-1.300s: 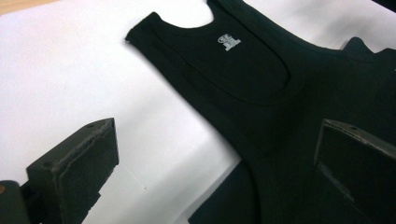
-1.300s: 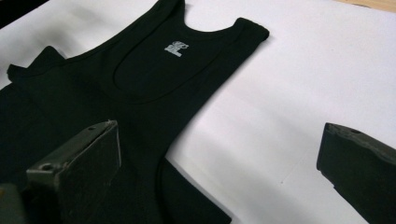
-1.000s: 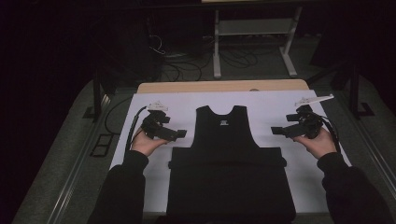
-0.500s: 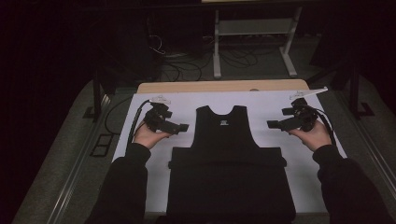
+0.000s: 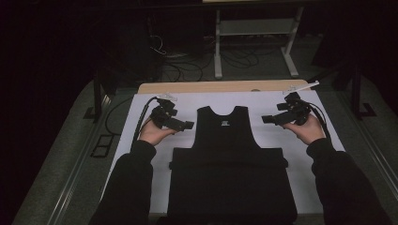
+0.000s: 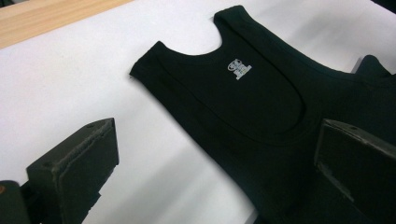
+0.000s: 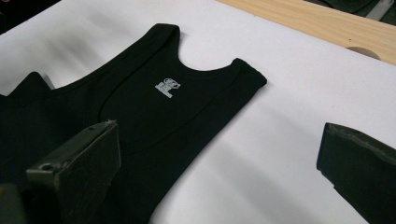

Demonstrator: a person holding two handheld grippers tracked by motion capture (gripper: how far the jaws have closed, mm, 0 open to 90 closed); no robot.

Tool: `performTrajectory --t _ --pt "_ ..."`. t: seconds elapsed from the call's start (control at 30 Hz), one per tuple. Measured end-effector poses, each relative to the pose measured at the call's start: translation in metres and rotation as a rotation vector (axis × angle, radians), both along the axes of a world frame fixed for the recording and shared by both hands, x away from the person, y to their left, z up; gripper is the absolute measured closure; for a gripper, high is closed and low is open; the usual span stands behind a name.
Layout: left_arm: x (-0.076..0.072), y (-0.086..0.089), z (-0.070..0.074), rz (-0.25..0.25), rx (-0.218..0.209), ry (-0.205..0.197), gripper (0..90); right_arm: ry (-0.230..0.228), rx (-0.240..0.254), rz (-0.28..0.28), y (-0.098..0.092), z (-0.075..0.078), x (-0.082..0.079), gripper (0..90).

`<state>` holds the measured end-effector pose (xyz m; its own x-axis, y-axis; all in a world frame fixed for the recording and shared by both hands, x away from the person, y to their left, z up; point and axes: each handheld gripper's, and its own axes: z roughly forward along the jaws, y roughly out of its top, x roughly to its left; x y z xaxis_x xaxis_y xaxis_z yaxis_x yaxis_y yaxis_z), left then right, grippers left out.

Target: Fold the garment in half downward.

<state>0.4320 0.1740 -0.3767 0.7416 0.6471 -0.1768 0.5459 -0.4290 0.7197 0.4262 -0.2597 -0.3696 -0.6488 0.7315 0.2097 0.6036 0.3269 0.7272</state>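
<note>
A black sleeveless top (image 5: 229, 159) lies flat on the white sheet (image 5: 141, 112), straps toward the far edge, with a small white neck label (image 6: 239, 69) (image 7: 167, 86). My left gripper (image 5: 187, 125) is open just left of the top's left strap, jaws pointing at it. In the left gripper view the top (image 6: 261, 107) lies between and beyond the jaws. My right gripper (image 5: 265, 119) is open just right of the right strap. Its own view shows the top (image 7: 140, 116) under the left jaw and white sheet between the jaws. Neither holds anything.
A bare wooden strip of the table (image 5: 220, 86) runs along the far edge beyond the sheet. Behind the table stand a metal frame (image 5: 253, 33) and loose cables on the dark floor. Black sleeves reach in from the bottom.
Both hands have moved away from me, toward the far end of the top, from beside its armholes to beside its shoulder straps. The top has not moved.
</note>
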Motion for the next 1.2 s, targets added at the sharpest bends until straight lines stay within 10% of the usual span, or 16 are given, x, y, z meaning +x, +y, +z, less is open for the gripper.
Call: performTrajectory --t 1.2 --pt "0.036 -0.017 -0.038 0.09 0.001 0.045 0.0 0.076 -0.028 -0.026 0.025 -0.039 0.042 0.0"
